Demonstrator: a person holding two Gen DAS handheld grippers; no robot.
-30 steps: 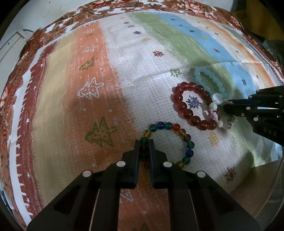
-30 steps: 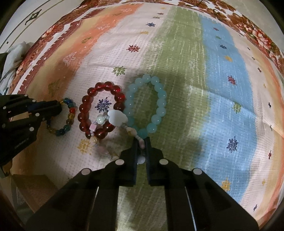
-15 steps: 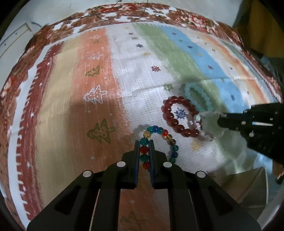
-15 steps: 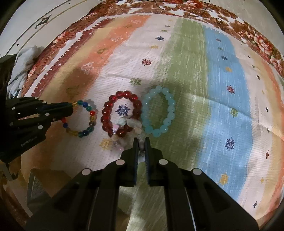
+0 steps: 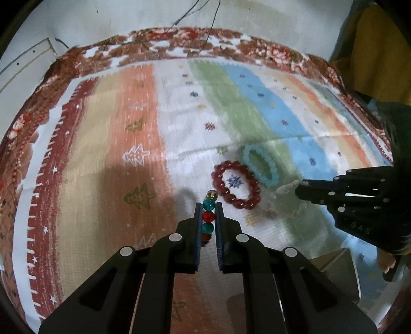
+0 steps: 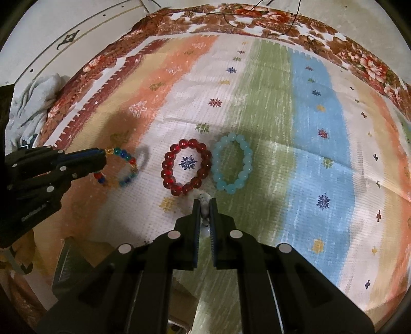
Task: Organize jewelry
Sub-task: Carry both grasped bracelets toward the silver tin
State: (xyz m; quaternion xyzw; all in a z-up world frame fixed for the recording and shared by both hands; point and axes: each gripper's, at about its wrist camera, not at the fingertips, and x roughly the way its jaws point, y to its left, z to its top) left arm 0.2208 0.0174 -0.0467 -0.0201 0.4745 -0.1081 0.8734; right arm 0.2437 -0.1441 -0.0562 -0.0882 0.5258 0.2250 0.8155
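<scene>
My left gripper (image 5: 208, 205) is shut on a multicoloured bead bracelet (image 5: 208, 217) and holds it lifted above the striped cloth (image 5: 128, 167); it hangs as a loop in the right wrist view (image 6: 120, 167). My right gripper (image 6: 204, 201) is shut on a pale white charm bracelet (image 6: 204, 205), lifted off the cloth; it shows blurred in the left wrist view (image 5: 286, 188). A dark red bead bracelet (image 6: 186, 167) and a light blue bead bracelet (image 6: 232, 163) lie side by side on the cloth, just beyond both grippers.
The cloth has a brown floral border (image 6: 282, 20) near the wall. A crumpled white rag (image 6: 33, 102) lies off the cloth at the left. A grey box corner (image 5: 334, 269) sits near the front edge below the right gripper.
Both grippers pulled back and rose, lifting the multicoloured bracelet and the white charm bracelet off the cloth. The red and blue bracelets stayed in place.
</scene>
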